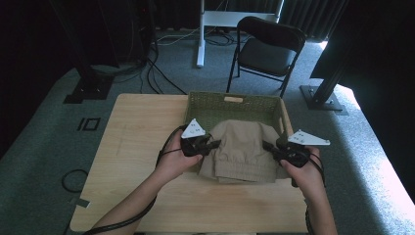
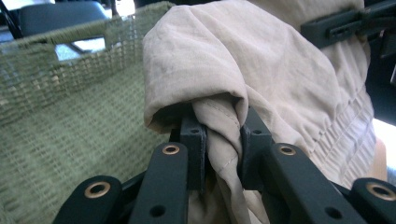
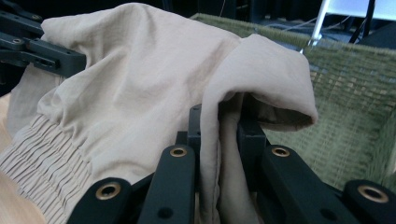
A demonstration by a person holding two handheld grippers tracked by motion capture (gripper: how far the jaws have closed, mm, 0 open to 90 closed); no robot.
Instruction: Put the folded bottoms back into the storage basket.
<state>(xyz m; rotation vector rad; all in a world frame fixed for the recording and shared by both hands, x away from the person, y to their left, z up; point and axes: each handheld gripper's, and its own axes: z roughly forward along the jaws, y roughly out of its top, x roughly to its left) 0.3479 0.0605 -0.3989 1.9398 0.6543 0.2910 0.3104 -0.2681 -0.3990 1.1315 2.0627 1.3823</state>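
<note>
A folded beige garment (image 1: 241, 151) with an elastic band hangs over the near rim of a green woven basket (image 1: 230, 106) on the wooden table (image 1: 139, 147). My left gripper (image 1: 211, 144) is shut on the garment's left edge; up close the beige cloth (image 2: 219, 135) is pinched between its jaws. My right gripper (image 1: 268, 146) is shut on the right edge, a fold of the garment (image 3: 224, 140) clamped between its jaws. The garment is held up between both grippers, its far part over the basket's inside (image 3: 345, 140). The other gripper's jaw (image 2: 336, 25) shows at the top right of the left gripper view.
A black folding chair (image 1: 266, 51) stands beyond the table. A white desk leg (image 1: 200, 34), cables (image 1: 156, 73) and black stand bases (image 1: 323, 98) lie on the grey carpet. Bare table lies left of the basket and along the front edge.
</note>
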